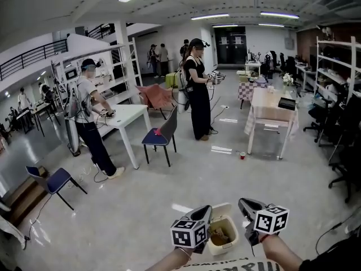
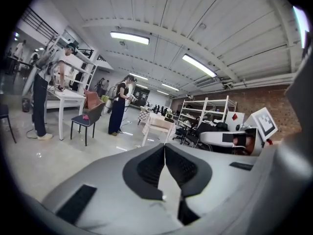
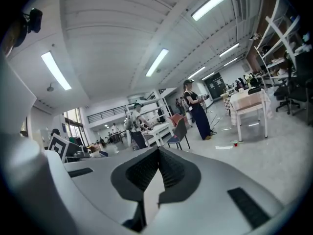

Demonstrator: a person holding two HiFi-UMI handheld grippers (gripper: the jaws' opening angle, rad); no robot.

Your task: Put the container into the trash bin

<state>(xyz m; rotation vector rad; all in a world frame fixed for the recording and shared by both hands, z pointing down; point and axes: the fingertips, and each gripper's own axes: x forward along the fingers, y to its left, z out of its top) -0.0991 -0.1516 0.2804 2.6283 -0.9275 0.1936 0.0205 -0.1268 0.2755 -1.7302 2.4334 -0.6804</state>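
Jaws pressed together on left gripper and right gripper; trash bin opens upward.

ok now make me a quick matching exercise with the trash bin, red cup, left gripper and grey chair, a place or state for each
Things:
1. trash bin
2. red cup
3. left gripper
4. grey chair

Places or states:
a. on the floor by the cloth-covered table
b. jaws shut, nothing between them
c. lid open, brown contents inside
d. pink thing on its blue seat

Pairs: 1c, 2a, 3b, 4d
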